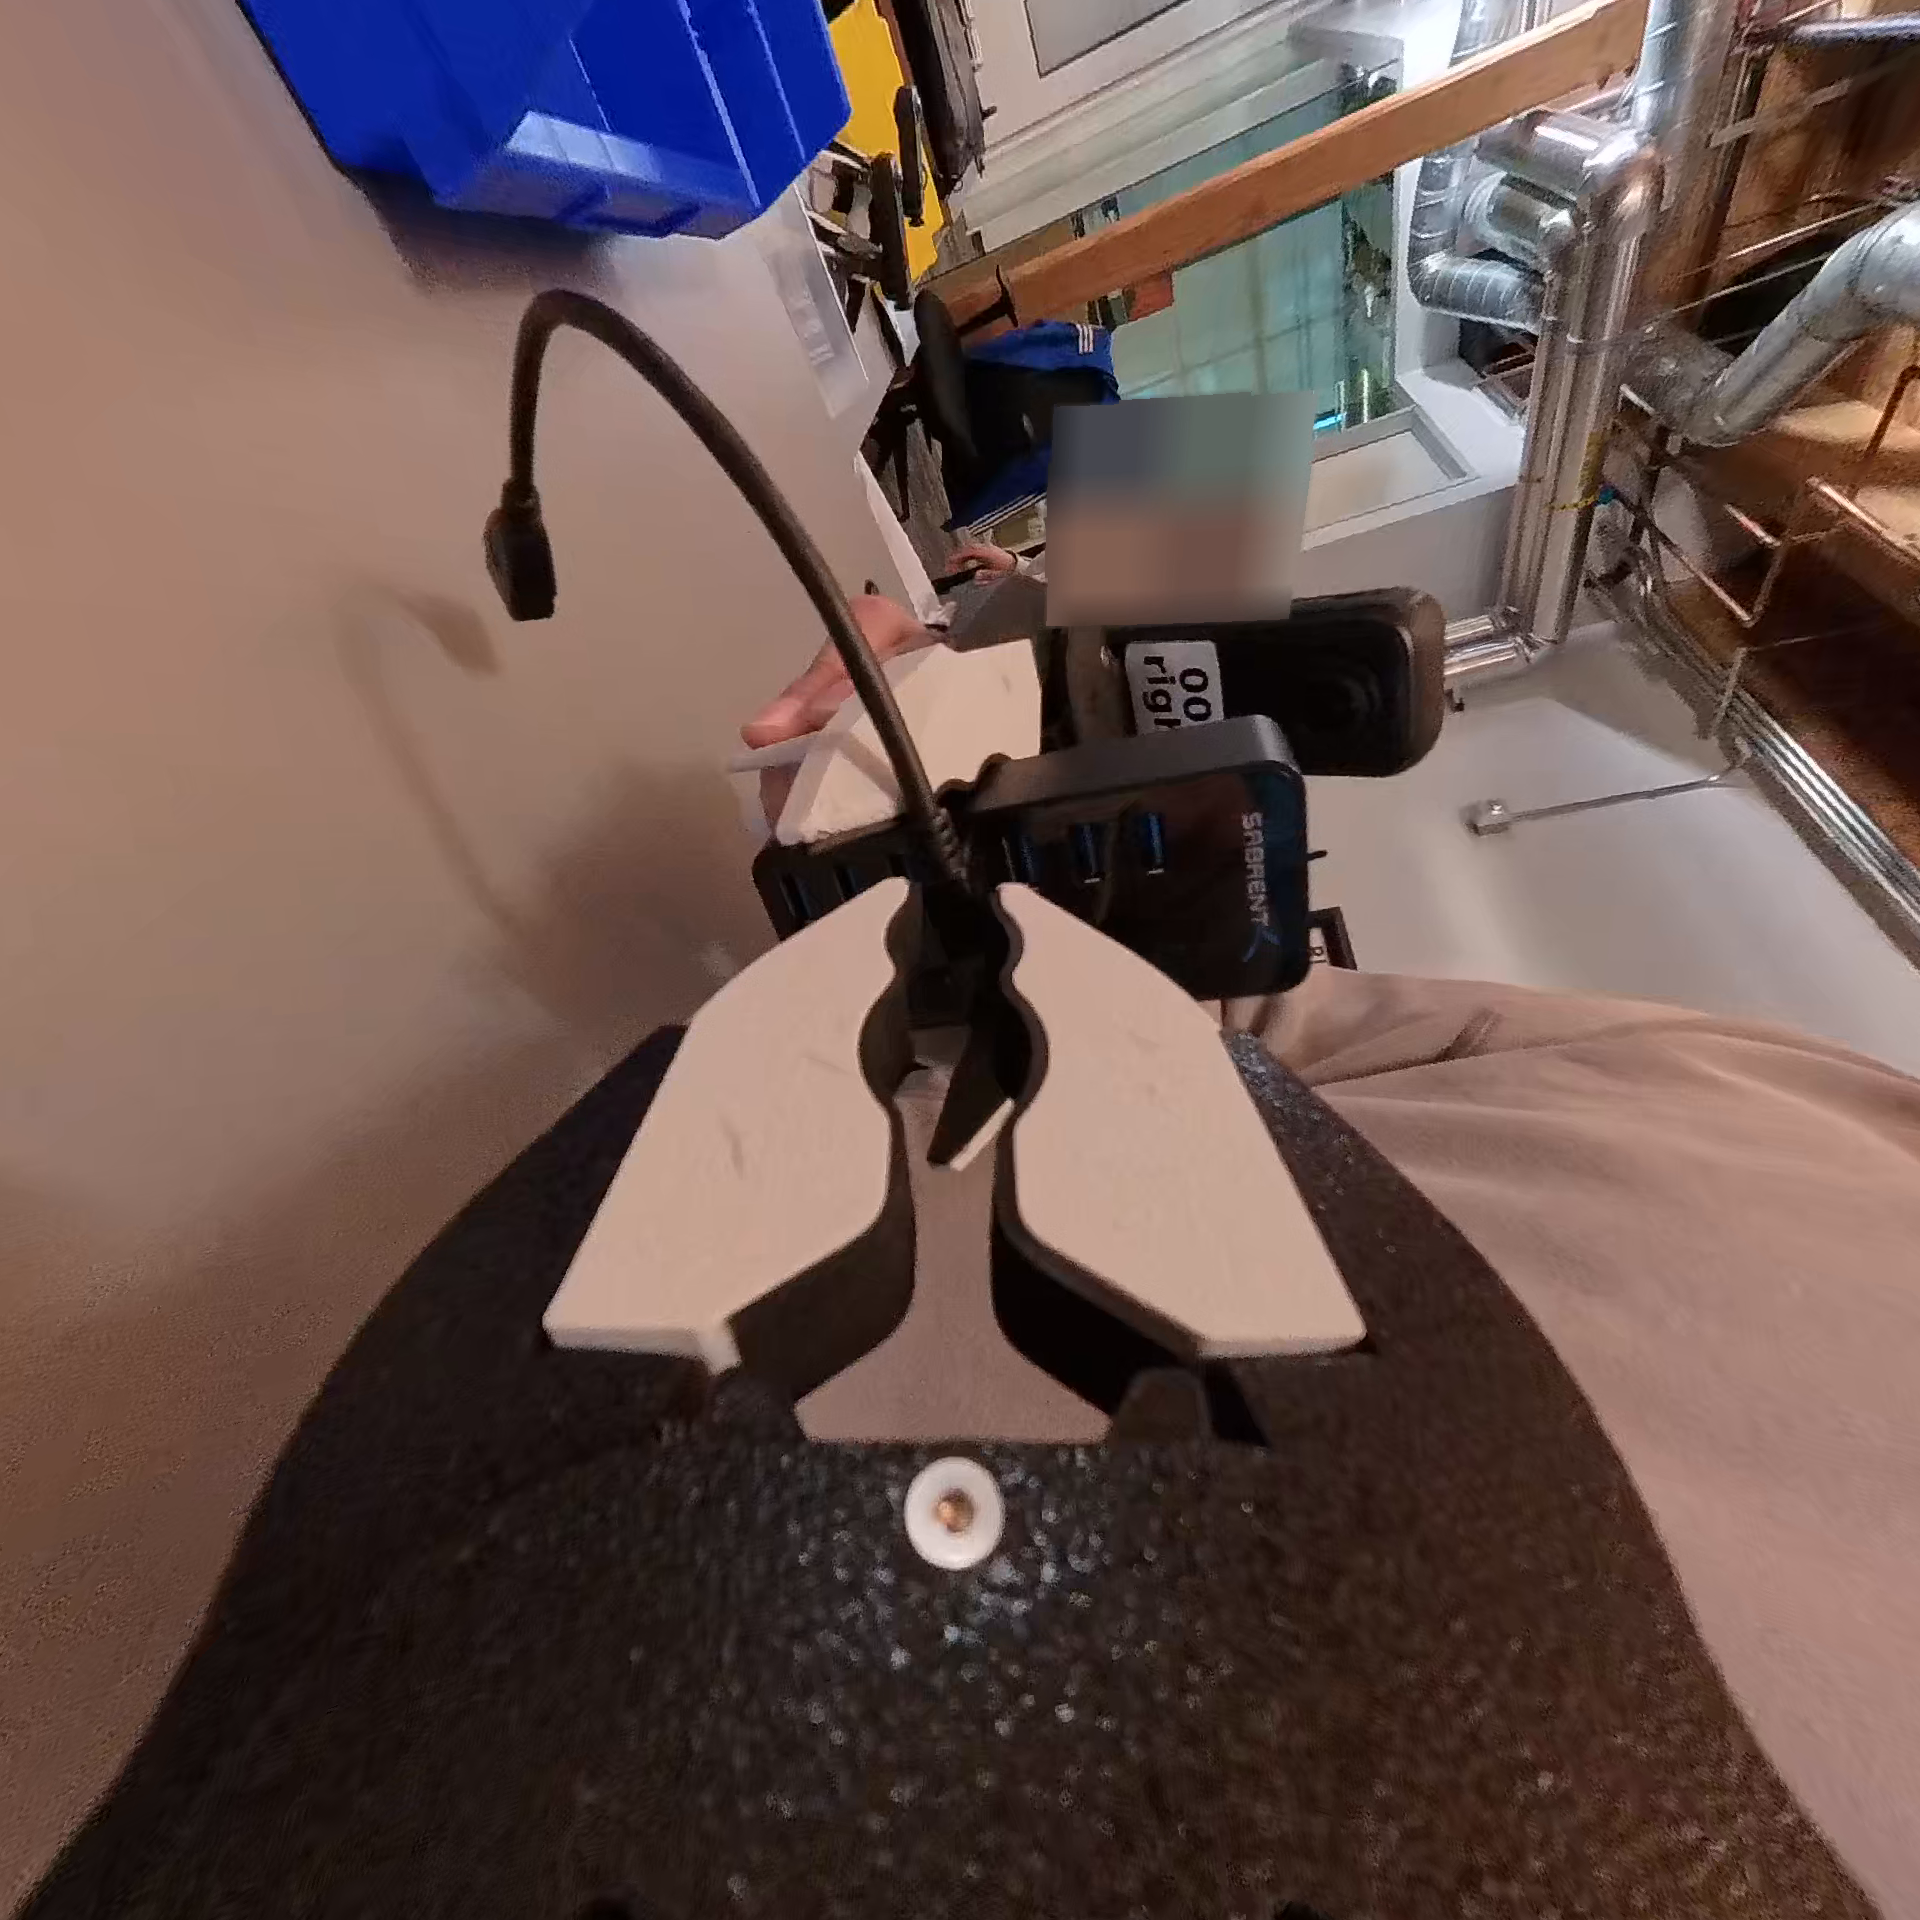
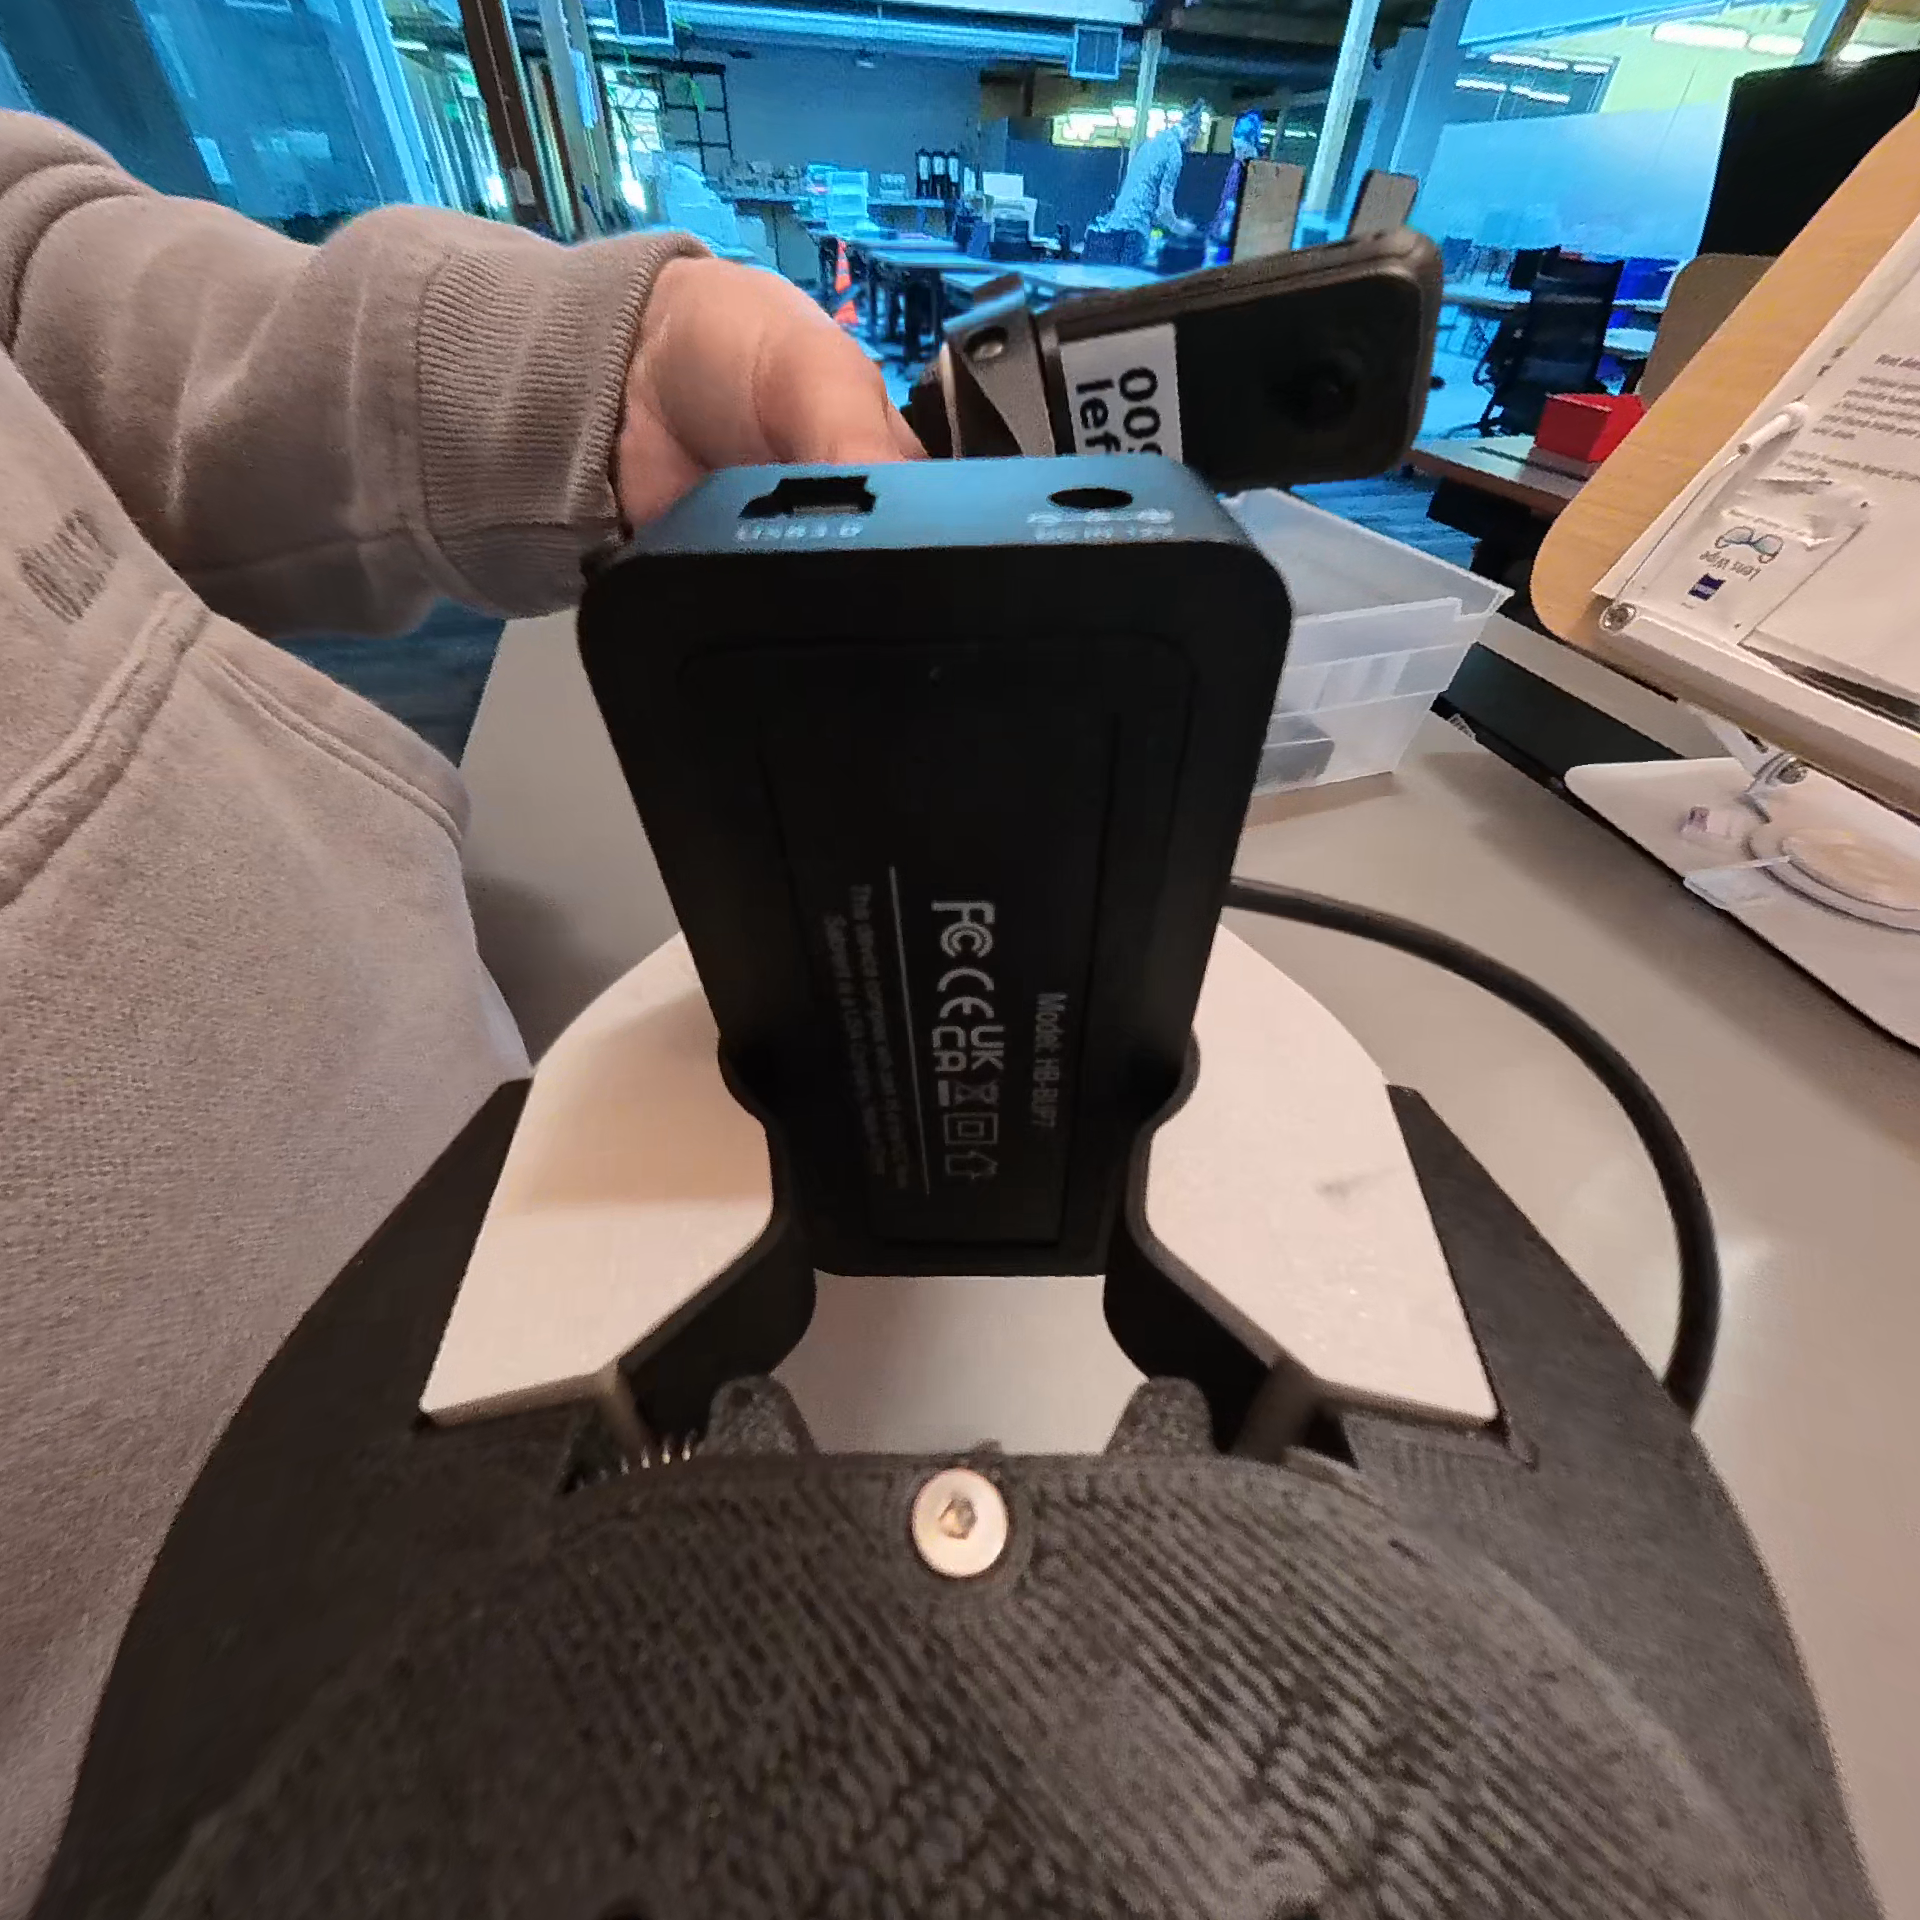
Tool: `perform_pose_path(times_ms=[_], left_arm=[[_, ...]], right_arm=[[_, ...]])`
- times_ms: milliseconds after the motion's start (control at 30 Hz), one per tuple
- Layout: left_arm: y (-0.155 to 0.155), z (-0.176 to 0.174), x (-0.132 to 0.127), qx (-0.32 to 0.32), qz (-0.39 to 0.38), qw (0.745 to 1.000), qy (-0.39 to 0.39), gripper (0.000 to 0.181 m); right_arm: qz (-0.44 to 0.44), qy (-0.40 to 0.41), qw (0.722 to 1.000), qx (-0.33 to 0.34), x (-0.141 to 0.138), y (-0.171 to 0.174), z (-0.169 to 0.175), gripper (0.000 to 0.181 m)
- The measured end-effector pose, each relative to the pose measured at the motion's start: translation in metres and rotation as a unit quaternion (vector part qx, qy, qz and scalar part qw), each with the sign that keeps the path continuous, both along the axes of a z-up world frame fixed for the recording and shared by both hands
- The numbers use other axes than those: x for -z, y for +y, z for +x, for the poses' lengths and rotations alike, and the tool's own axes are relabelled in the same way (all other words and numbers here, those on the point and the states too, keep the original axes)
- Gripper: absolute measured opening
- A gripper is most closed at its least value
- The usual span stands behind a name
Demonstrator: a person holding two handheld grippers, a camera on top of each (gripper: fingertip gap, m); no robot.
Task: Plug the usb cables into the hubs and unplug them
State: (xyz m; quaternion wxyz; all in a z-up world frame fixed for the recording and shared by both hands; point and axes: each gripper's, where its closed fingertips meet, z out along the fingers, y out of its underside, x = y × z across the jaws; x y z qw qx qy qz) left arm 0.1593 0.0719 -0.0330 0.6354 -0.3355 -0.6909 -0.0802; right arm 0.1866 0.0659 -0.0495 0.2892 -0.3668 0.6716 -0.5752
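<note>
My left gripper is shut on the black plug of a USB cable. The cable arcs up and left, and its free connector hangs in the air. The plug meets the row of blue ports on the black hub; my fingers hide whether it is seated. My right gripper is shut on the hub and holds it upright above the table, its labelled underside facing the camera. In the left wrist view, the right gripper's white fingers show behind the hub.
A blue bin stands at the table's far side. A clear plastic bin and a tilted stand with papers are at the right. A black cable loops on the grey table. A hand holds the left gripper.
</note>
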Motion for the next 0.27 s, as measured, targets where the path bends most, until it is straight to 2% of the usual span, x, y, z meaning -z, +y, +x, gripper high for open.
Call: perform_pose_path(times_ms=[100,167,267], left_arm=[[0.0009,-0.0035,0.0018,-0.007,0.005,1.000,0.004,0.009],[0.0034,-0.0047,-0.0001,-0.010,0.039,0.999,0.009,0.008],[0.0039,-0.0041,0.0008,-0.014,0.058,0.998,0.000,0.007]], right_arm=[[-0.004,0.004,1.000,0.011,0.0016,-0.0008,-0.0042,0.071],[-0.004,-0.014,1.000,0.010,-0.0026,0.0003,-0.0047,0.071],[0.001,0.006,1.000,0.003,0.0017,0.0017,-0.0035,0.071]])
